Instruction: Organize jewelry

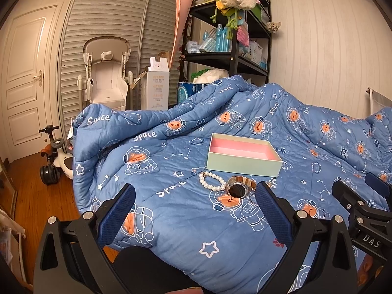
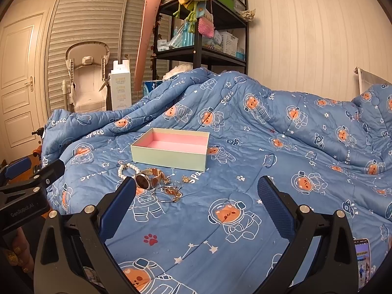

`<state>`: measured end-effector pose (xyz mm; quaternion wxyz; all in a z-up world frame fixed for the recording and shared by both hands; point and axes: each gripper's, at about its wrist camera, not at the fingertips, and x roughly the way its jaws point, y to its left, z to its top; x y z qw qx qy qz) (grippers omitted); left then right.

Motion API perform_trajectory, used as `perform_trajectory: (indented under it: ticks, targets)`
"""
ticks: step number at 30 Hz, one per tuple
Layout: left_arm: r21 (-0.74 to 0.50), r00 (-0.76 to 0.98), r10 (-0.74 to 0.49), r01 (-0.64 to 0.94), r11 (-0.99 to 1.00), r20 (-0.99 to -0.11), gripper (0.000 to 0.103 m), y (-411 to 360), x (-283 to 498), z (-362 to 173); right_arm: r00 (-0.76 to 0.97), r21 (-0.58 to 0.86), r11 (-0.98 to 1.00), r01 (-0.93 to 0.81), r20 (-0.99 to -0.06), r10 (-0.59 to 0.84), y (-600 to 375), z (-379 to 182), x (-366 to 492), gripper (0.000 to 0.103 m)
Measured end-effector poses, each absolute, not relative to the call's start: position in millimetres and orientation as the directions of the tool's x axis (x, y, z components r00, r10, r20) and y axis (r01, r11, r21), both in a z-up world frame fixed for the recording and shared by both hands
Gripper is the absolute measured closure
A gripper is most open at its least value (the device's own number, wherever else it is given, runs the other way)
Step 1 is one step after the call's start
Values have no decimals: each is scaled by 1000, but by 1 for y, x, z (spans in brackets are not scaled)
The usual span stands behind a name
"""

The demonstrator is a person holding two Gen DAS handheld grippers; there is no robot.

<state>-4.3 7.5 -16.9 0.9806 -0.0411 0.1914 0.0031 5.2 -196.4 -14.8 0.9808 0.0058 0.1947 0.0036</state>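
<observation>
One broad blue quilt [image 2: 269, 132], printed with astronaut bears and the word "space", covered the bed and carried everything else. On it sat an open box [image 2: 171, 155] — pale green outside, pink inside, nothing in it — with its long axis running roughly left to right across both views and its near long wall facing the grippers. Just in front of that wall lay the jewelry, apart from the box. A watch [image 2: 147, 177] rested with its dark round face tilted up toward the cameras, its tan strap trailing away to the right and back toward the box. Touching or nearly touching it on the left was a white pearl bracelet [image 1: 211, 180], lying flat as a loop. To the right of the watch, in the right wrist view, a small tangle of gold and silver pieces [image 2: 171, 192] lay heaped together; how many there were could not be told. The left gripper [image 1: 194, 208] hung above the quilt with its blue-padded fingers spread wide and holding nothing, the watch showing beside its right finger. The right gripper [image 2: 196, 201] was likewise wide open and empty, near the tangle.
</observation>
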Motion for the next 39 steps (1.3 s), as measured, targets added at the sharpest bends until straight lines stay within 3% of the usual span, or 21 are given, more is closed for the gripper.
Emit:
perform_trajectory:
  ticks: [14,23,29,35,39]
  targets:
    - [-100,894,-56,13,995,-444,7,8,10,-22,904,41,998,-37,-425,51,-200,-17,17,5]
    - [-171,819,-160,77,982,-551,7,11,34,-44,721,194,959,-208,-632,284,-214,-48,78,5]
    - [-178,777,-217,137,975,-591,7,10,56,-57,587,338,914,-226,-702,405,-231,-72,121,5]
    - [-202,732,-272,186,962,-624,7,8,84,-66,546,238,896,-374,-725,421,-209,-79,134,6]
    - [-229,710,-300,197,953,-637,12,10,104,-69,514,263,877,-401,-729,453,-205,-82,150,6]
